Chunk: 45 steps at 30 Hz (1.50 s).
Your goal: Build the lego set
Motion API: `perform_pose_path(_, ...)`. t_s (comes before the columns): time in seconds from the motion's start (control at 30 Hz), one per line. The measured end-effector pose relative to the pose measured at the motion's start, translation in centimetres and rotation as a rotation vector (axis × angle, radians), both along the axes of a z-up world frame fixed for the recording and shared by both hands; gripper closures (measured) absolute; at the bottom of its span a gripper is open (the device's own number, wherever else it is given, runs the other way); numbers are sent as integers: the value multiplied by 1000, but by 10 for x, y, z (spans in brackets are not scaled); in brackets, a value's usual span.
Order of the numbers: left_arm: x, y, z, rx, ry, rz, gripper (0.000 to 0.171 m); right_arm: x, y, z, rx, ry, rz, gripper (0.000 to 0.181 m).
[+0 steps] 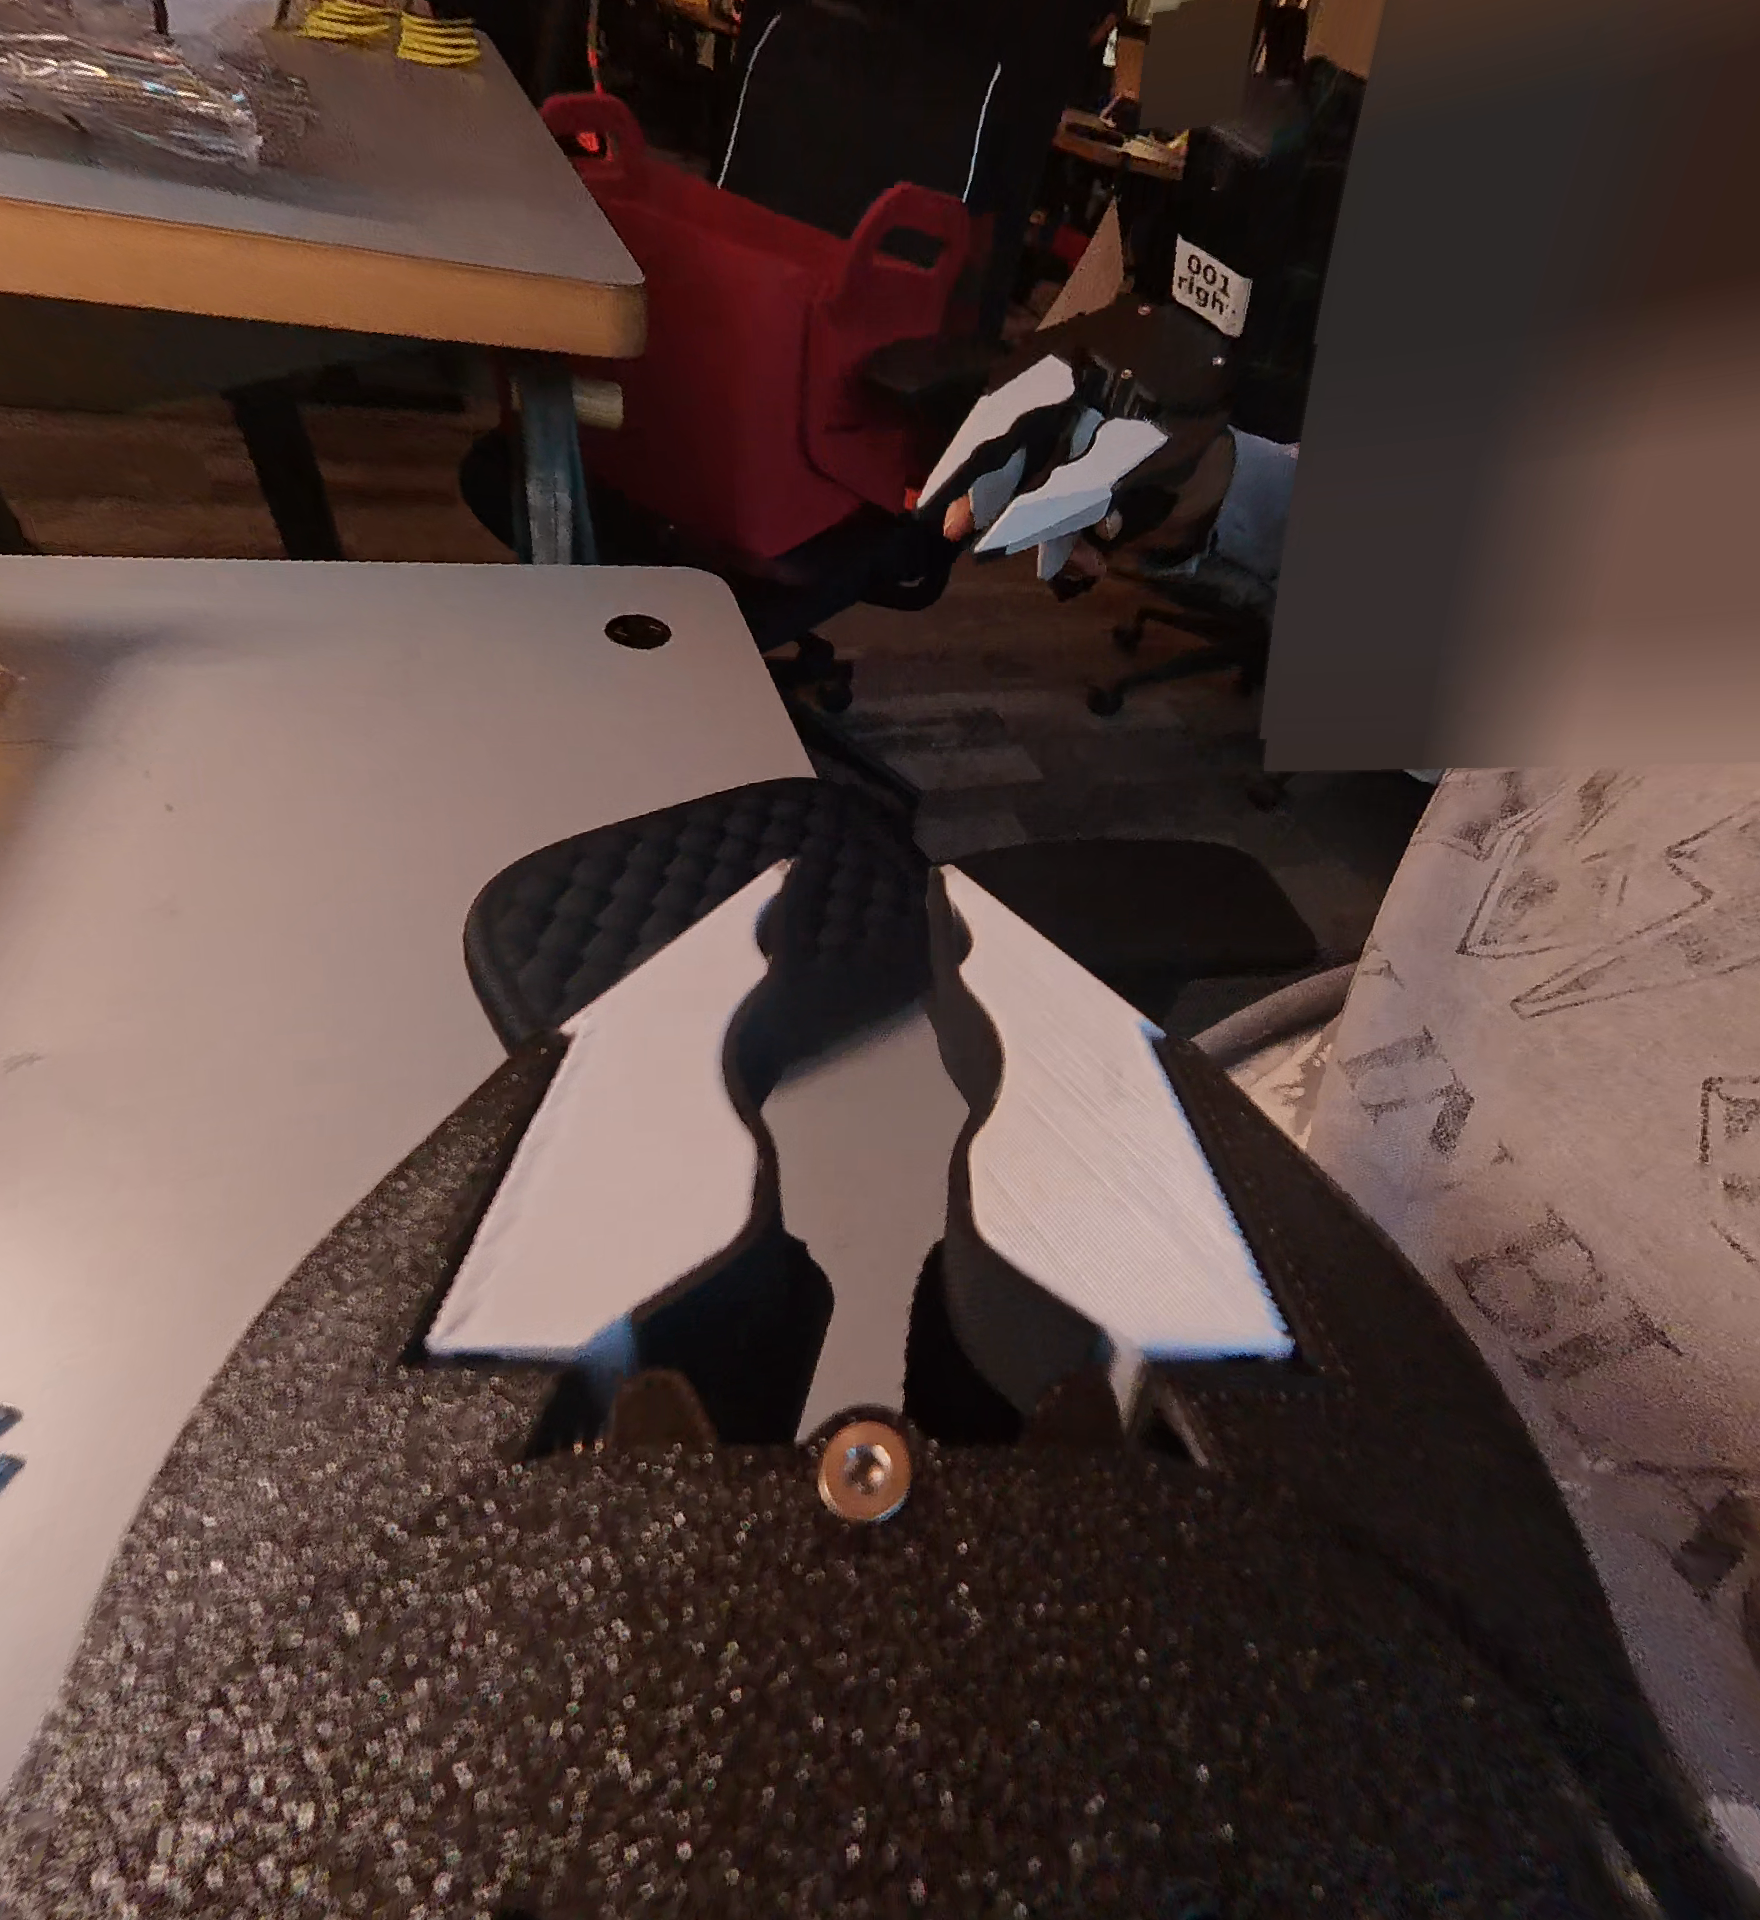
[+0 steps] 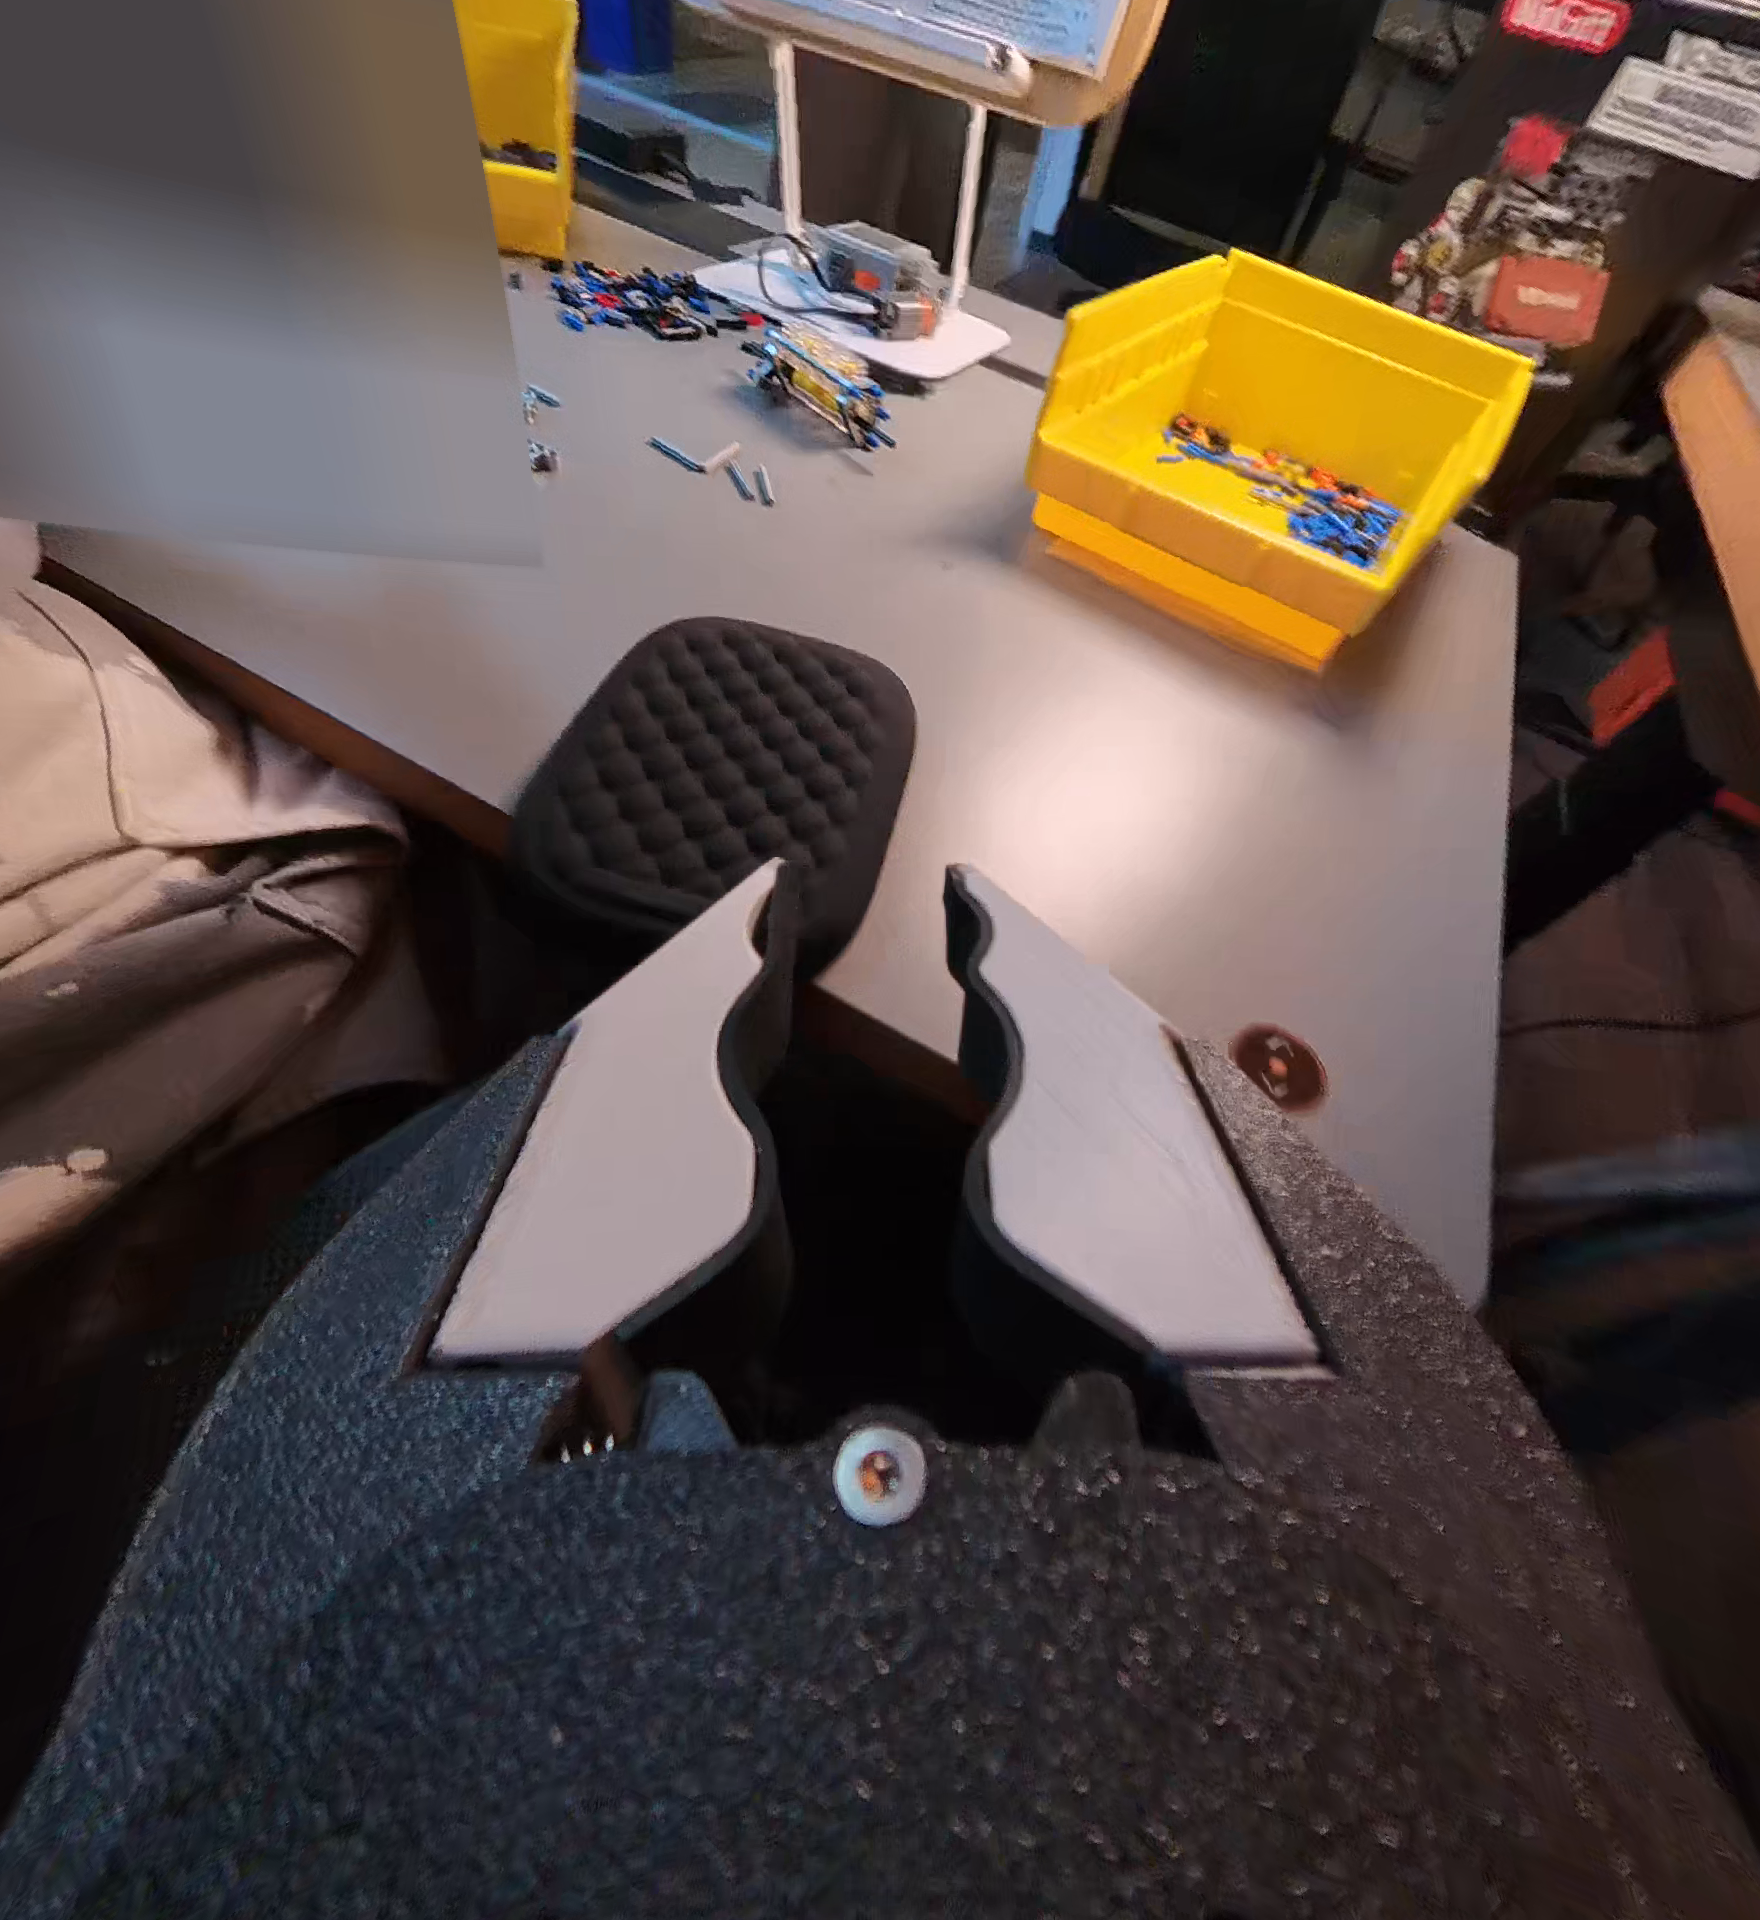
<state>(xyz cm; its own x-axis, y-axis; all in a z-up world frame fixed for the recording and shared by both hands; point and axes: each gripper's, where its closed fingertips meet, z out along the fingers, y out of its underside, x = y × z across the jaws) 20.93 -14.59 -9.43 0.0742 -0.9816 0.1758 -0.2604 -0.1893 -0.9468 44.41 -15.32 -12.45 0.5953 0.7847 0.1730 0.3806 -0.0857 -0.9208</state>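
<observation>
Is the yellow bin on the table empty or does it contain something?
Not empty. The yellow bin stands upright on the grey table, and small blue, orange and black parts lie in its bottom.

Both wrist views look closely forward and down across the grey table [image 1: 232,935], sharing the black quilted pad [image 2: 720,769].

Smooth matt grey laminate table [image 2: 1167,831]; glossy yellow plastic bin [image 2: 1271,416]; black quilted padded fabric armrest [image 2: 720,769]; rough speckled black gripper body, ridged white plastic fingers [image 1: 1094,1143].

Yellow bin [image 2: 1271,457] – black quilted armrest [image 2: 720,769] (grey table [image 2: 1167,810])
</observation>
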Motion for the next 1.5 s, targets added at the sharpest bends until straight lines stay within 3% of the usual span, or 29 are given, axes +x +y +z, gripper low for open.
perform_pose_path(0.23,42,32,-9,-33,-18,78,150,126,-30,-37,-17,116,-309,154)
perform_pose_path(0.4,80,59,-19,-4,45,133,146,197,-62,-113,-90,247,-547,155)
perform_pose_path(0.6,125,79,-35,11,145,133,143,230,-101,-221,-233,354,-756,154)
perform_pose_path(0.8,159,86,-40,19,159,108,143,240,-116,-270,-295,408,-838,154)
perform_pose_path(1.0,162,85,-41,22,152,105,143,236,-110,-270,-298,404,-818,153)
perform_pose_path(1.2,134,85,-35,24,105,177,142,223,-95,-253,-272,387,-786,153)
perform_pose_path(1.33,101,73,-33,0,41,240,142,197,-69,-219,-242,363,-689,153)
perform_pose_path(1.5,38,56,-27,38,-38,331,141,143,-22,-152,-179,285,-496,153)
